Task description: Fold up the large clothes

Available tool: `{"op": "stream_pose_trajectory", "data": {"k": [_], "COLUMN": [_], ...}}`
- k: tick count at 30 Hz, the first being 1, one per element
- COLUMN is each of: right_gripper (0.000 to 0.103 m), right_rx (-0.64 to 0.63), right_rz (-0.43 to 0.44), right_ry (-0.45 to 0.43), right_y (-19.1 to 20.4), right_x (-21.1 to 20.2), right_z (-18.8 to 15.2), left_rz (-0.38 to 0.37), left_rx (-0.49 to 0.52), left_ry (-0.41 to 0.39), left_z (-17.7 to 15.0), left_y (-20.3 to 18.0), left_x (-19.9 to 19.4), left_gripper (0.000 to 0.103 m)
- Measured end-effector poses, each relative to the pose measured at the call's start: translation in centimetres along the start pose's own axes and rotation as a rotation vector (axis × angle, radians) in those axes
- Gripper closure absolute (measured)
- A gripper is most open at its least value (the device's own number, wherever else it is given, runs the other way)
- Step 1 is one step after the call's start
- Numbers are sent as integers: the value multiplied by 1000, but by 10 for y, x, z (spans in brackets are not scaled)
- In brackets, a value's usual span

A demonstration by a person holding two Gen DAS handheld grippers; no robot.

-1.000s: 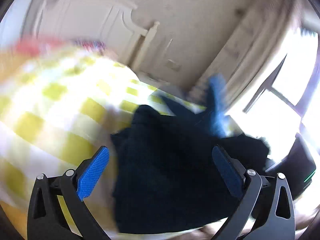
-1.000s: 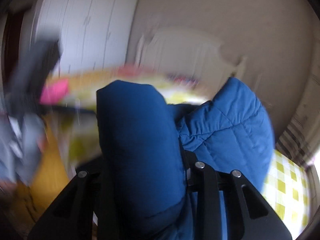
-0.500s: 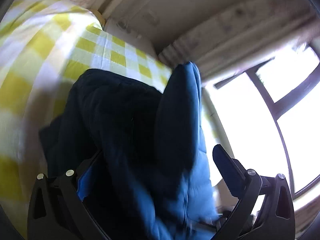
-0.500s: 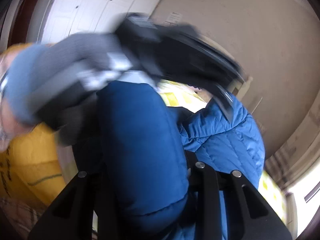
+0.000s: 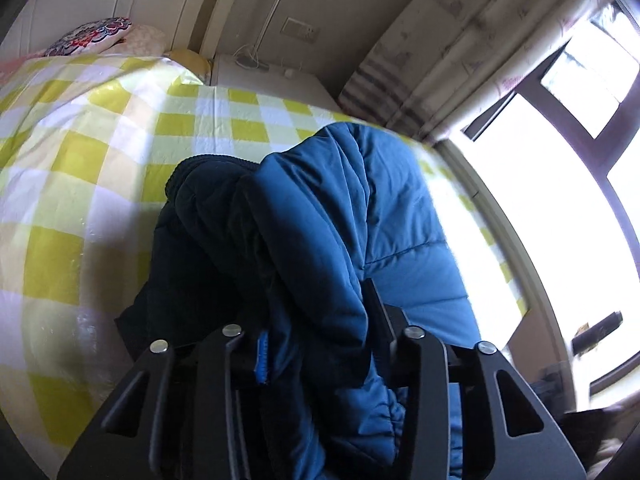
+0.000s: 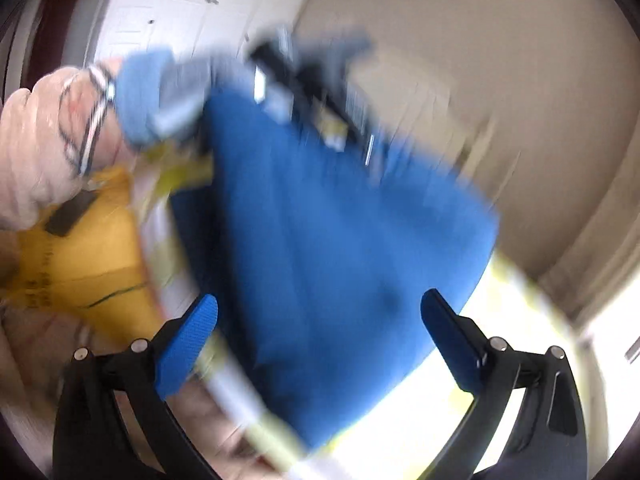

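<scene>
1. Left wrist view: the fingers of the left gripper are clenched on a thick bunch of the blue padded jacket. One blue pad shows at the edge of the cloth; the other finger is buried in it. The jacket hangs from this grip above a bed with a yellow and white checked cover. Its far part seems to rest on the cover.

2. Same view, risk: the bunch is bulky and slippery-looking. My judgement is that the weight of the hanging part could pull it out of the grip, or only the outer layer is held and the rest sags into a crooked fold.

3. Right wrist view: the fingers of the right gripper are spread wide apart and hold nothing. The picture is heavily blurred. The jacket fills the middle, beyond the open fingers. A gloved hand with the other gripper is at its top.

4. Same view, risk: with one grip only, the jacket may swing or twist. A hasty right grasp could catch the wrong edge.
</scene>
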State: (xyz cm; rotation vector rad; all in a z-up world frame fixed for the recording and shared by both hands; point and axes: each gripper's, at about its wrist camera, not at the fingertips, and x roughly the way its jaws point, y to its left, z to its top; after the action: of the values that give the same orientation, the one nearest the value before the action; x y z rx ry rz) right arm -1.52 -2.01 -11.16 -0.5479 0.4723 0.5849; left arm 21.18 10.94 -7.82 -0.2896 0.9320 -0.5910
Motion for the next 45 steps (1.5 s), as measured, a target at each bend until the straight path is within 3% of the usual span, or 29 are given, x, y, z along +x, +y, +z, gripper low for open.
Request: {"op": "stream_pose_trajectory", "data": {"k": [3,6,8,12,14,15,16,18,20,21,22,24,26,27,28,31,35,37,40,42,43,45], "right_gripper": [3,3,3,2,3,8,9,9,6,5,4,3,3,2,2,2,2,3,3,3,3,3], "right_rx": [37,144,120,30,47,35,6,-50,-37,-27,-26,-29,-31,-28,-22,4,3,2,43,65,83,136], "right_rz": [-93,-92,-101,-154,-155,-176,-213,-243,-215,-212,-209,-209,-207,-205,-203,-187,-195,-195,-154,-122,-101,-52], "right_ry": [65,-6,2,116,116,74,31,26,50,50,51,55,59,61,63,70,69,67,88,102,105,116], "right_y": [-5,-16,-12,2,0,1,2,8,7,7,7,9,10,9,9,6,9,11,6,2,-1,-10], "right_x": [17,11,14,40,37,30,21,21,29,30,32,35,38,40,38,37,31,28,36,42,44,47], "right_z": [-16,-8,-6,-24,-19,-14,-8,-4,-7,-8,-9,-9,-7,-9,-7,-11,-7,-7,-11,-12,-12,-12], "left_rz": [-17,-5,-16,6,80,102,98,85,44,24,6,-10,21,-6,-5,-9,-58,-58,-27,24,1,-127], "left_rx": [10,32,26,39,86,104,121,119,76,44,26,31,17,-13,-9,71,159,172,77,-43,-92,-174], "left_ry": [-22,-54,-80,-123,-119,-108,-73,-21,7,38,61,99,107,88,57,-31,-158,-221,-216,-153,-134,-177], "left_z": [6,7,6,4,0,-2,-4,-4,-1,1,3,6,7,8,8,2,-4,-11,-24,-37,-46,-59], "left_y": [-11,-23,-25,-25,-32,-32,-31,-22,-13,-8,-5,-3,0,3,2,-29,-73,-67,-12,46,72,99], "left_x": [-6,-17,-26,-37,-32,-29,-22,-13,-6,0,7,24,34,34,29,-3,-72,-101,-91,-54,-36,-28], "left_gripper": [71,76,78,84,84,84,84,83,75,47,9,4,27,52,69,87,90,90,90,90,89,88]}}
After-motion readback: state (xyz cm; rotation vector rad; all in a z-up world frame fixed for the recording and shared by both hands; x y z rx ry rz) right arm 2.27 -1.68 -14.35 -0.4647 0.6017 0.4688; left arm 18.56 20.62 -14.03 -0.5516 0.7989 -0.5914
